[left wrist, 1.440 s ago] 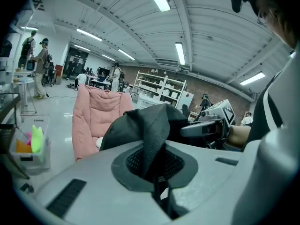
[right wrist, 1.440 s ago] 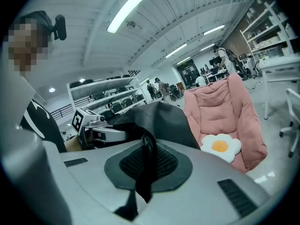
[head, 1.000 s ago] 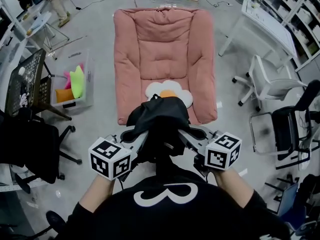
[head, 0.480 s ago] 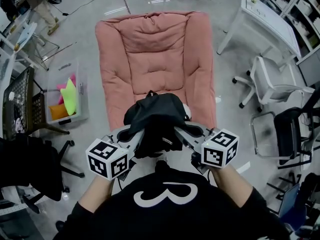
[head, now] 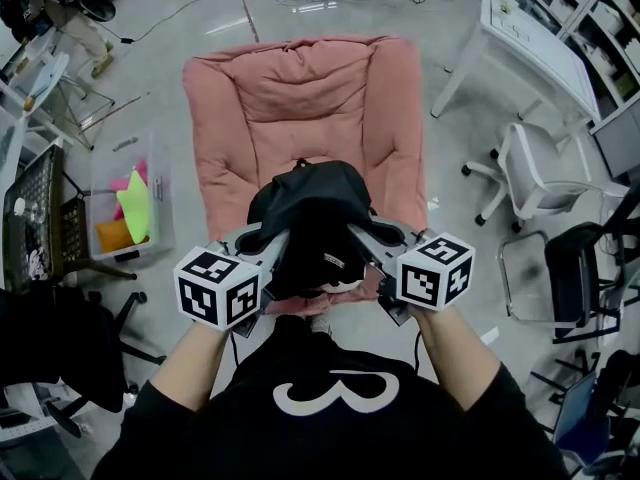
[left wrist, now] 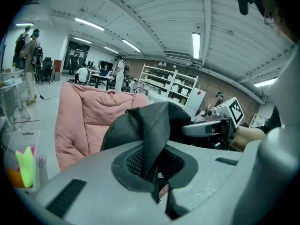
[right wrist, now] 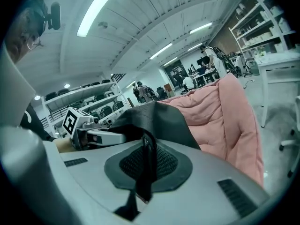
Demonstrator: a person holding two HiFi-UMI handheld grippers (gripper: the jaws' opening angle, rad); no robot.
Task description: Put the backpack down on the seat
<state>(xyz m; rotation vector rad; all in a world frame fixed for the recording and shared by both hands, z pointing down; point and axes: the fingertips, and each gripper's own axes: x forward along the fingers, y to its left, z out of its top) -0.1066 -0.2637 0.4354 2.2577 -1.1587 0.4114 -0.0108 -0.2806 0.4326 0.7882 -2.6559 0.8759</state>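
A black backpack [head: 310,218] hangs between my two grippers, above the front half of the pink padded seat [head: 300,98]. My left gripper [head: 258,244] holds its left side and my right gripper [head: 374,236] its right side. In the left gripper view the left gripper [left wrist: 155,170] is shut on a fold of black backpack [left wrist: 154,123] fabric, with the pink seat [left wrist: 82,116] behind. In the right gripper view the right gripper [right wrist: 143,175] is shut on a black strap [right wrist: 146,165] of the backpack [right wrist: 157,118], beside the seat [right wrist: 225,111].
A white desk [head: 530,38] and a white office chair [head: 535,168] stand right of the seat, with a black chair [head: 575,268] nearer. On the left are a clear bin [head: 125,208] of coloured things, a dark cart [head: 40,208] and a black chair [head: 50,338].
The backpack and both grippers have moved forward, from short of the seat's front edge to above its front half. The white-and-yellow cushion on the seat is now hidden under the backpack.
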